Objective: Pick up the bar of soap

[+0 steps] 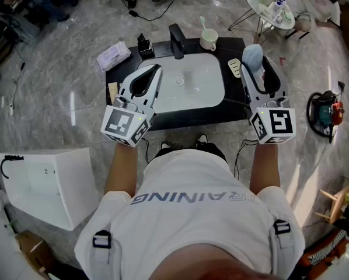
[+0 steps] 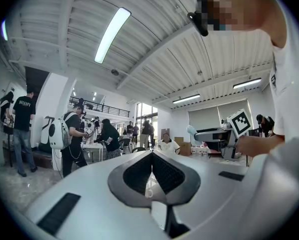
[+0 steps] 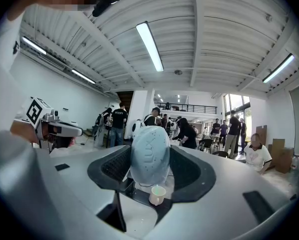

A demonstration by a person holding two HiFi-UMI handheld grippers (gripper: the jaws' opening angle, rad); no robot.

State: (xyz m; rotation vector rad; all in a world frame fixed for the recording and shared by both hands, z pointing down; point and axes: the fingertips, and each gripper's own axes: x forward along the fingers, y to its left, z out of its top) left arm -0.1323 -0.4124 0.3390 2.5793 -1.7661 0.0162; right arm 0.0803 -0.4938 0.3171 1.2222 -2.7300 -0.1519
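The bar of soap (image 1: 252,56) is a pale blue oval with fine speckles. My right gripper (image 1: 256,63) is shut on it and holds it up in the air over the right end of the black counter (image 1: 236,111). In the right gripper view the soap (image 3: 149,156) stands on end between the two black pads, filling the gap. My left gripper (image 1: 153,70) hovers over the left side of the white basin (image 1: 212,95). Its jaws are shut on nothing, and its tips (image 2: 152,155) meet. A beige soap dish (image 1: 234,67) lies bare on the counter just left of the soap.
A black faucet (image 1: 177,41), a white mug (image 1: 208,39) with a toothbrush, a dark bottle (image 1: 144,45) and a wipes pack (image 1: 113,55) sit along the counter's back. A white cabinet (image 1: 46,182) stands at lower left, a small table (image 1: 271,7) at upper right. Several people stand in the hall behind.
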